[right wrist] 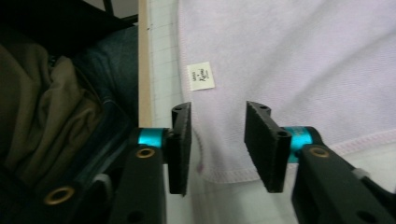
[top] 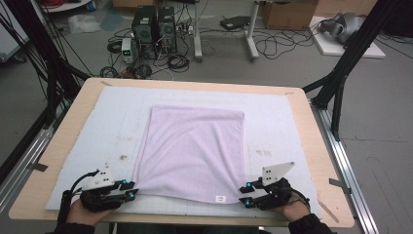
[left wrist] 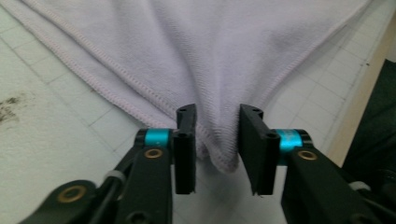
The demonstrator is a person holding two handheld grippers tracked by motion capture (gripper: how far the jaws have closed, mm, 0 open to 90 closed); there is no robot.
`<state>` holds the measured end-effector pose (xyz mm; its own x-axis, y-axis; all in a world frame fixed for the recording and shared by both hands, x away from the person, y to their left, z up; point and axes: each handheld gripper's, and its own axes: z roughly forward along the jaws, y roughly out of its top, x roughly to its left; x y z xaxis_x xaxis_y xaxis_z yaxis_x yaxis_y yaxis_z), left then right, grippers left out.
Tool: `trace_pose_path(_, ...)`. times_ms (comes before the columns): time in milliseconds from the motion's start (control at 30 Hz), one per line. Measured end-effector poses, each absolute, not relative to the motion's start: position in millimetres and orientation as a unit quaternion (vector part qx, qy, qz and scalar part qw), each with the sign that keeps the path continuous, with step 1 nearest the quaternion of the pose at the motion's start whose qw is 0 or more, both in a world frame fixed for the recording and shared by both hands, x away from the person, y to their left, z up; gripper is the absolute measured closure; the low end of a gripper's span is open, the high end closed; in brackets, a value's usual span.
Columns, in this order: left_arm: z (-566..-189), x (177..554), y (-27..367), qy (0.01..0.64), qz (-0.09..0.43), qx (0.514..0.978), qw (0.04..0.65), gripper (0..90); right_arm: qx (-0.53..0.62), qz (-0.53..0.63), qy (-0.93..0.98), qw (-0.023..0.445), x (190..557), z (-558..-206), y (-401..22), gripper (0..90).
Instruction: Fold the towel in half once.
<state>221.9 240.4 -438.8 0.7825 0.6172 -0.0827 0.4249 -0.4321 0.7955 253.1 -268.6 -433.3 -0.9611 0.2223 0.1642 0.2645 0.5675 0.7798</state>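
Lilac towel (top: 192, 151): near corners sit between both grippers, L (left wrist: 217, 149) & R (right wrist: 217, 149), jaws apart, seemingly not pinching.

You are working in a lab or test room: a pale wooden table (top: 321, 161) topped by a white gridded mat (top: 272, 122) stands on grey flooring, with two black computer towers (top: 155, 27), tangled black cables (top: 272, 44), cardboard boxes (top: 288, 13) and black metal frame struts (top: 347, 63) around it.
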Motion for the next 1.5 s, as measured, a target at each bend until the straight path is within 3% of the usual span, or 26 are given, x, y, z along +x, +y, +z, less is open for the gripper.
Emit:
trace_pose_path(233, -433, 233, 240, 0.324, 0.129, 0.82, 0.454, 52.0, -0.183, -0.459, -0.869, -0.004, 266, -431, -271, 45.7)
trace_pose_path(500, -429, 250, 238, 0.334, 0.142, 0.81, 0.46, 45.1, -0.203, -0.472, -0.858, -0.016, 284, -428, -267, 35.0)
trace_pose_path(800, -414, 251, 252, 0.338, 0.164, 0.786, 0.491, 43.8, -0.203, -0.481, -0.853, -0.017, 289, -424, -266, 33.5)
trace_pose_path(1500, -420, 266, 248, 0.345, 0.168, 0.796, 0.467, 39.6, -0.239, -0.471, -0.847, -0.058, 309, -425, -262, 28.0)
